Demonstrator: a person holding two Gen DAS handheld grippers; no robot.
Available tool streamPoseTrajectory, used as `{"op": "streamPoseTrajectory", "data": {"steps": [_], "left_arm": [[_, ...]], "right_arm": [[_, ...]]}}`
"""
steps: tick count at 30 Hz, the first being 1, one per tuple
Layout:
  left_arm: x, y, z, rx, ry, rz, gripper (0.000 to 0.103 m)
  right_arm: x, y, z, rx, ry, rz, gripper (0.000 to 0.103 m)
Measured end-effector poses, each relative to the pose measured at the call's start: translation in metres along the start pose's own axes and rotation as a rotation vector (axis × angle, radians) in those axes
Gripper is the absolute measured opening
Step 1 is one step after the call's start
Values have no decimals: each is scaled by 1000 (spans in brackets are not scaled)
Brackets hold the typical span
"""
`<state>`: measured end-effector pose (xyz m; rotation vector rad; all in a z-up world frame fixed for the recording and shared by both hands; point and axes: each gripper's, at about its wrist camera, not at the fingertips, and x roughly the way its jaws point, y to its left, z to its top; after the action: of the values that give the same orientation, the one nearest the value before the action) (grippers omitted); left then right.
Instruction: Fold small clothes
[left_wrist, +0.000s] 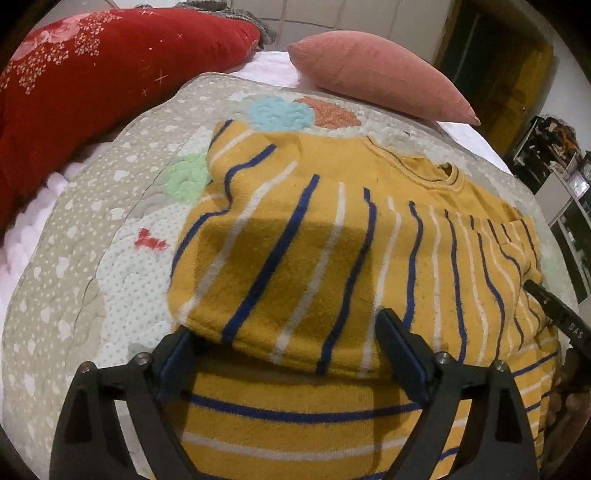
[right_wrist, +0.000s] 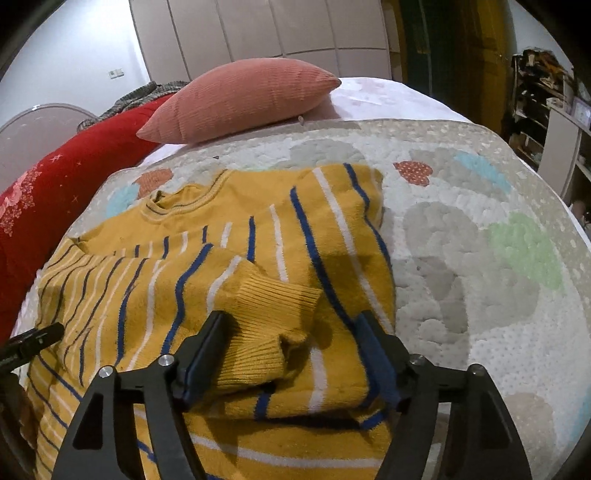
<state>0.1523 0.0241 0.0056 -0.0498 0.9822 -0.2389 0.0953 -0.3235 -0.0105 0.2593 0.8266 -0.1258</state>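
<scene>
A small yellow sweater with blue and white stripes lies on a quilted mat, neck hole toward the far side. Its left side is folded over the body. My left gripper is open, fingers either side of that fold's near edge. In the right wrist view the sweater has its right sleeve folded across, ribbed cuff on top. My right gripper is open, with the cuff and fold edge between its fingers. The right gripper's tip shows in the left wrist view.
The mat lies on a bed. A pink pillow and a red flowered cushion lie at the far side. A wardrobe stands behind, with shelves at the right.
</scene>
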Motion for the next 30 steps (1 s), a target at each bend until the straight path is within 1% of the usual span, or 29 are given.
{"op": "streamPoseTrajectory", "data": {"steps": [2,4,7,12,14,17,19,20,22,23,24,25,28,30], "left_arm": [[-5,-4,-2,14,13,22,91],[-17,-6,-8,17,17,26,91],[-48,-7,-29,-19,0,-16,91],[-102,-5,-64,-64,-69,-43,91],[-122,-2,-76,-78,-97,-40,91],[-149,2,-89,-81,-131,-33,91],[-163,3,-96,-61,-161,-10,91],[-170,3,-100,-42,-182,16,91],[-177,4,-106,-8,-207,65,91],[-178,5,-110,11,-212,89,91],[-178,6,-112,15,-210,96,91],[-177,8,-115,15,-203,98,91],[-170,18,-123,-16,-151,58,91],[-164,20,-126,-27,-132,45,91]], "right_arm": [[0,-2,0,6,-4,13,78],[-1,-3,0,13,-9,21,78],[-2,-3,-1,17,-13,24,78],[1,1,0,0,-2,2,79],[2,3,2,-17,16,-10,80],[1,7,8,-45,81,-48,80],[-16,7,6,-5,91,-73,81],[-24,6,3,11,82,-69,81],[-44,4,-8,32,68,-33,81],[-50,3,-14,37,72,-19,81],[-57,0,-23,45,76,-9,81],[-65,-5,-33,56,77,-7,81],[-83,-20,-62,85,83,-26,81],[-95,-35,-83,119,82,-28,81]]}}
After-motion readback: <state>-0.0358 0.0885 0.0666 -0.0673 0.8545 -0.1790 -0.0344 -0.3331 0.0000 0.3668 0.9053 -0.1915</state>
